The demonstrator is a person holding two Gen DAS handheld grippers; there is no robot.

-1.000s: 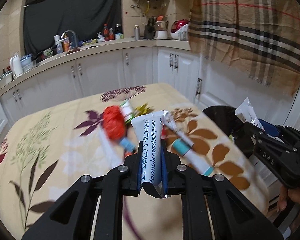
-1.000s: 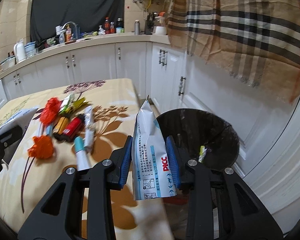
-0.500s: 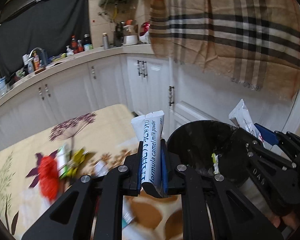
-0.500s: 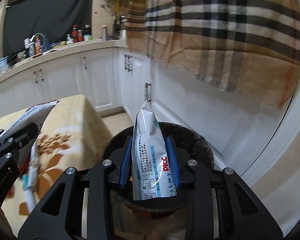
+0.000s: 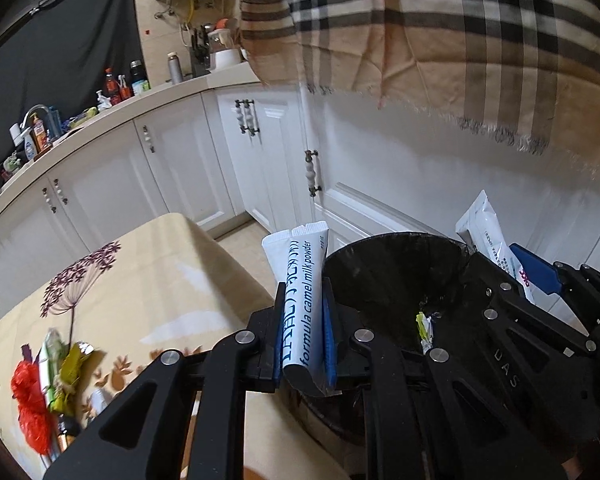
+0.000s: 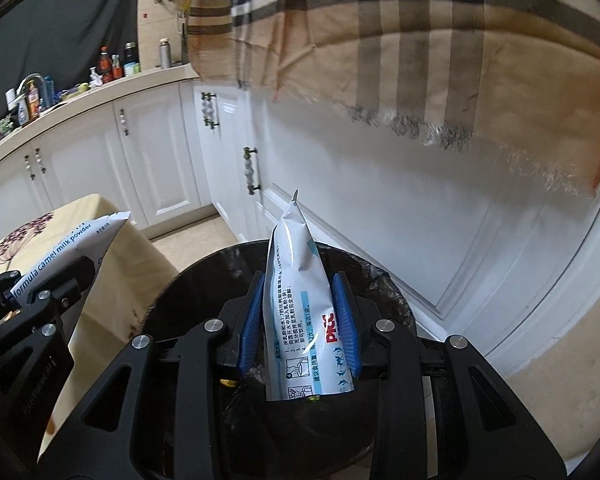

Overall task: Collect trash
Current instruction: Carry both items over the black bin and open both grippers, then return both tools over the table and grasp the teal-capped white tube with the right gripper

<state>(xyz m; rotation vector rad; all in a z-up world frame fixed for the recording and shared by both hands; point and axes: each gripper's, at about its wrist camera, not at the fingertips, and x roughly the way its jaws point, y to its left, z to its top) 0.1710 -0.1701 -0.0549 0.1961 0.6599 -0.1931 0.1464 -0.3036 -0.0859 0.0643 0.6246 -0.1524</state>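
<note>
My right gripper (image 6: 298, 320), fingers grasping the white pouch (image 6: 300, 304), sits nearer, directly over the black bin (image 6: 384, 280); left gripper (image 5: 303, 334), clenched on the milk-powder sachet (image 5: 302, 304), is at the bin's left rim.

Bin (image 5: 380, 276) right of table (image 5: 160, 280)

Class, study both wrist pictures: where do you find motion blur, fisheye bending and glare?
Left wrist view: the red trash on the table is smeared, the cabinet fronts curve, and the milk powder sachet is sharp. Right wrist view: the plaid cloth's fringe is smeared, and glare streaks the white pouch.
</note>
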